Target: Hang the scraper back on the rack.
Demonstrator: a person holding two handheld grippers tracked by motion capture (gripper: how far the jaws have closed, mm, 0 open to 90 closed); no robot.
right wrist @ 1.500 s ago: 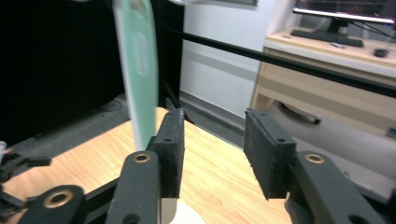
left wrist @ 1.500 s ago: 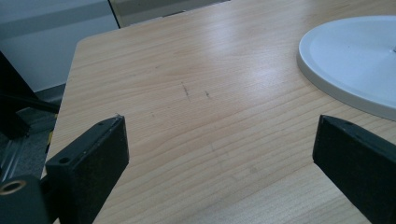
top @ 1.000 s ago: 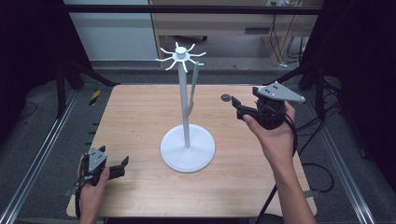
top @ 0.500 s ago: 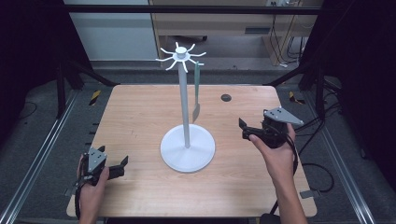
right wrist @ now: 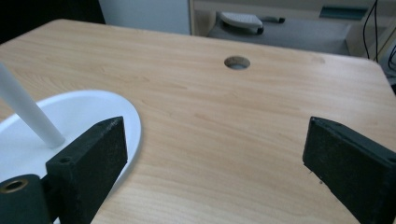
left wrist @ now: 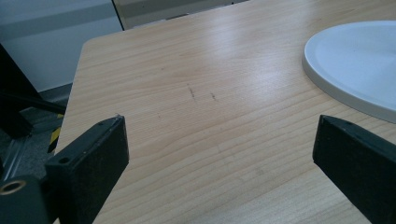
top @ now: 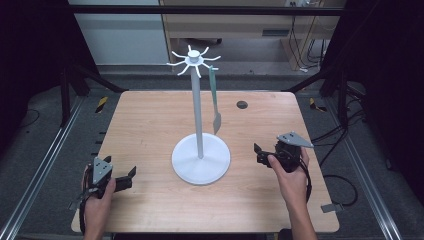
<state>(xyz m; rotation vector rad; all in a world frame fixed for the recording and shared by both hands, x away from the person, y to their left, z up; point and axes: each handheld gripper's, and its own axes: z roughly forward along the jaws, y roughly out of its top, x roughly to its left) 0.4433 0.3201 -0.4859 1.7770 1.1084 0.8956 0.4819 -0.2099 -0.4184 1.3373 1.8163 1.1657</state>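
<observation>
Both claws released: your right gripper (top: 261, 154) has just opened, nothing between. Pale green flat spatula (top: 215, 102) hangs beyond it from white spoked stand (top: 199, 120); light, stiff, grip mid-handle.

a light wooden table (top: 150, 125) carries a white stand (top: 201, 159) near its middle.

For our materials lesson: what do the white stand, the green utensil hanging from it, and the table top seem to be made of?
Stand: likely painted metal or plastic; smooth, matte white, with a soft sheen on the base.
Green utensil: probably plastic or silicone; even, dull pale green, too small to be sure.
Table top: wood or wood-look laminate; light grain lines with a faint gloss.
</observation>
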